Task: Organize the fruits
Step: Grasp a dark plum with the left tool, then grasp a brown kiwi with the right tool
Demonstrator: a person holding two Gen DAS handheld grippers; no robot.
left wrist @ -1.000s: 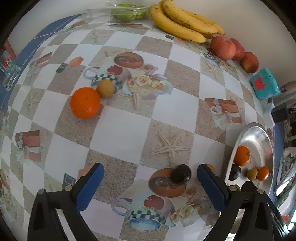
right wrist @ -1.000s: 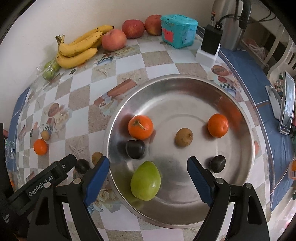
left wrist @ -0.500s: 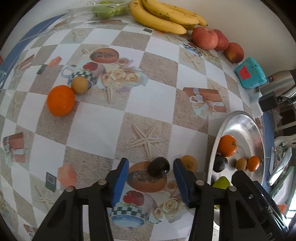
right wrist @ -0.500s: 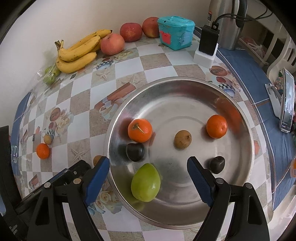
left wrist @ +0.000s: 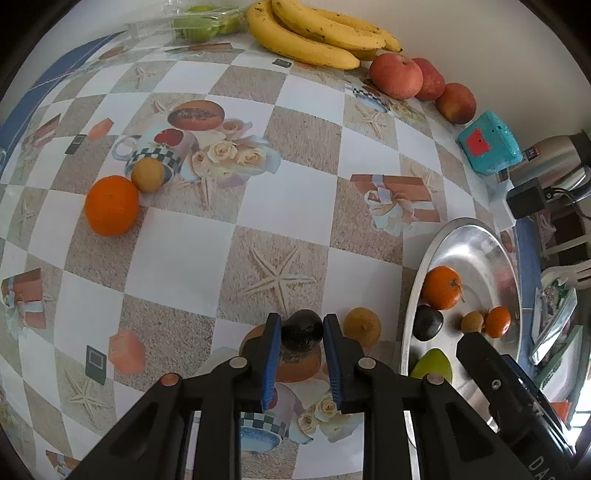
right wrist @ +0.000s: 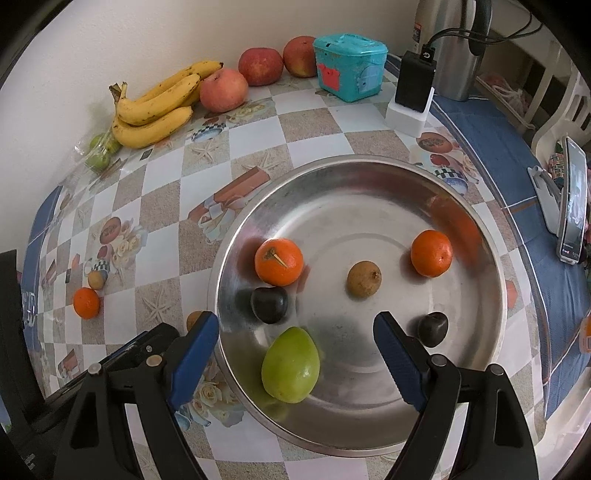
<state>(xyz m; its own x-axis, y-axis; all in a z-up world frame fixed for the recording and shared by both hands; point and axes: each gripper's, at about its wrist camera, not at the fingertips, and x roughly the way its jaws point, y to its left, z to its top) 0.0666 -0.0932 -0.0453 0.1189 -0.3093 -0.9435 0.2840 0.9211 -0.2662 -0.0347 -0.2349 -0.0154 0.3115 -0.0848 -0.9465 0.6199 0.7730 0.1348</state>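
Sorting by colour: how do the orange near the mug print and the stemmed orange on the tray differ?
The table orange lies on the tablecloth against a small brown fruit; the stemmed orange sits inside the metal tray beside a dark fruit. Only the tray one shows a stem. Both are round and bright orange.

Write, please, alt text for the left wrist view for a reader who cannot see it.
The left gripper has just closed its blue pads on a small dark fruit on a checkered tablecloth. A small tan fruit lies beside it, next to a steel tray already holding fruit. Farther off lie an orange, bananas and apples.
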